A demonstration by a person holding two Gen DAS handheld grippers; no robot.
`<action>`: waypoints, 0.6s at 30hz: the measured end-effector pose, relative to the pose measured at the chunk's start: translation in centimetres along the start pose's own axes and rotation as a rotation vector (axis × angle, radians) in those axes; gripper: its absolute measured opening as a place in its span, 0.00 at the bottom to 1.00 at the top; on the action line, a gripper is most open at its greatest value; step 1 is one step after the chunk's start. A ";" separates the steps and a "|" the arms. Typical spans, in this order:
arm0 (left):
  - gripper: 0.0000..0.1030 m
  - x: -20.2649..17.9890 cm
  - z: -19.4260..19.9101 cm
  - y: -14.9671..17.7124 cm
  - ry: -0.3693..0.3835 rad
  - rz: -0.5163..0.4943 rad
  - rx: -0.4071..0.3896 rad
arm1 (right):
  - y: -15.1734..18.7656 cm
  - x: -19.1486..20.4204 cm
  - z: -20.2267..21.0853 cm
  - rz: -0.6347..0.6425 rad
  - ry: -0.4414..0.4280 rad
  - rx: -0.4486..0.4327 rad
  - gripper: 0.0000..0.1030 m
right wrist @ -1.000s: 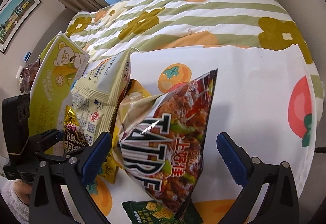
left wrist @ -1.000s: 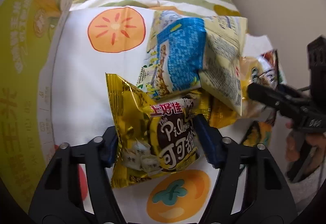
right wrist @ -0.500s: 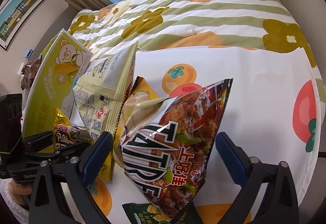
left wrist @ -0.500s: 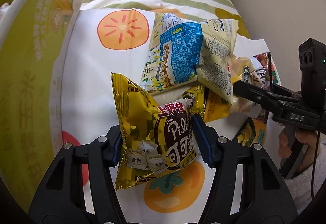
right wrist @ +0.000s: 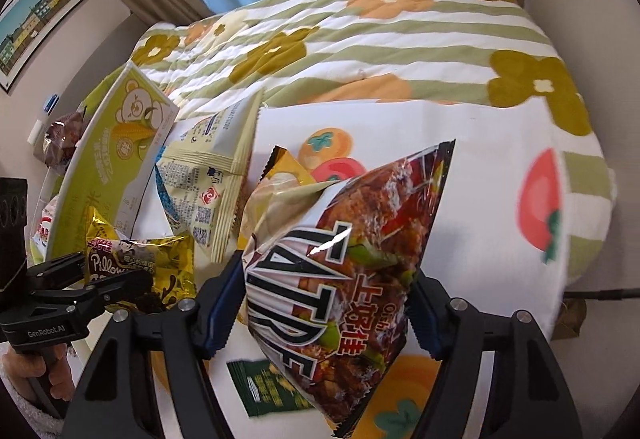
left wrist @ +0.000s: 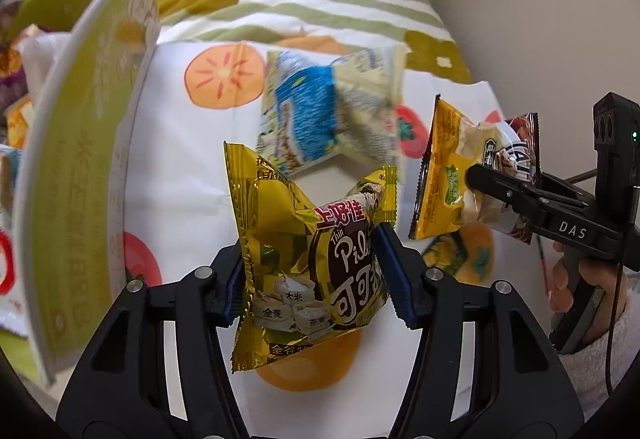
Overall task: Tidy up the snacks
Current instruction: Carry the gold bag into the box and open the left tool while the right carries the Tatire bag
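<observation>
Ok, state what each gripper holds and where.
Left gripper: gold Pillows snack bag, clamped across its middle. Right gripper: dark red snack bag, gripped across its lower half.

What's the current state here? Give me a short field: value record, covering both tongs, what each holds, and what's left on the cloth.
left tongs: shut on gold foil Pillows snack bag, lifted off the cloth
right tongs: shut on dark red glossy chip bag; a yellow snack packet looks pinched with it
on cloth: pale yellow and blue snack pouch; small dark green packet
surface: white fruit-print cloth over green striped floral quilt
beside: tall green bear-print carton, on the person's left
</observation>
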State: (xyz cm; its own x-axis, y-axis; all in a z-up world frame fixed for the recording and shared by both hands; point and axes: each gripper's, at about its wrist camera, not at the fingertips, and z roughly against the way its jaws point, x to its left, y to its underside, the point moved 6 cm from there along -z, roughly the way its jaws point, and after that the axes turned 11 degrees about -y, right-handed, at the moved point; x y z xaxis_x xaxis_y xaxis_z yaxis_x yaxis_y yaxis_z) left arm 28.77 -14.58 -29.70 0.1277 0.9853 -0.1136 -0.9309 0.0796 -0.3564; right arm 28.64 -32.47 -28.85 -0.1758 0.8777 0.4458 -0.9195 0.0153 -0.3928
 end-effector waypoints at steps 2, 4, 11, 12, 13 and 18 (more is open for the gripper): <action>0.52 -0.5 1.5 0.0 0.003 -0.005 -0.027 | 0.3 0.2 1.3 0.015 0.032 -0.004 0.67; 0.52 -0.8 2.8 0.0 0.003 -0.004 -0.049 | 0.6 0.7 2.7 0.034 0.056 -0.010 0.67; 0.52 0.9 9.4 -0.9 -0.034 0.049 -0.157 | -0.1 4.2 6.0 0.128 0.073 -0.046 0.67; 0.52 1.5 10.5 -1.2 -0.044 0.060 -0.175 | -0.4 5.2 6.3 0.145 0.060 -0.054 0.67; 0.52 2.2 11.3 -1.4 -0.053 0.070 -0.189 | -0.6 5.9 6.5 0.158 0.051 -0.060 0.67; 0.52 6.9 15.5 -2.7 -0.094 0.126 -0.271 | -2.2 10.8 7.0 0.243 0.009 -0.095 0.67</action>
State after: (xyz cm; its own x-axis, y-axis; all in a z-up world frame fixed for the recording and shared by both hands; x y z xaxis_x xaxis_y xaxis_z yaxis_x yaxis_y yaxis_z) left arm 26.89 -5.67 -15.09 -0.0270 0.9955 -0.0905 -0.8109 -0.0747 -0.5805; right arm 26.29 -26.43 -17.55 -0.3838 0.8653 0.3225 -0.8137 -0.1518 -0.5611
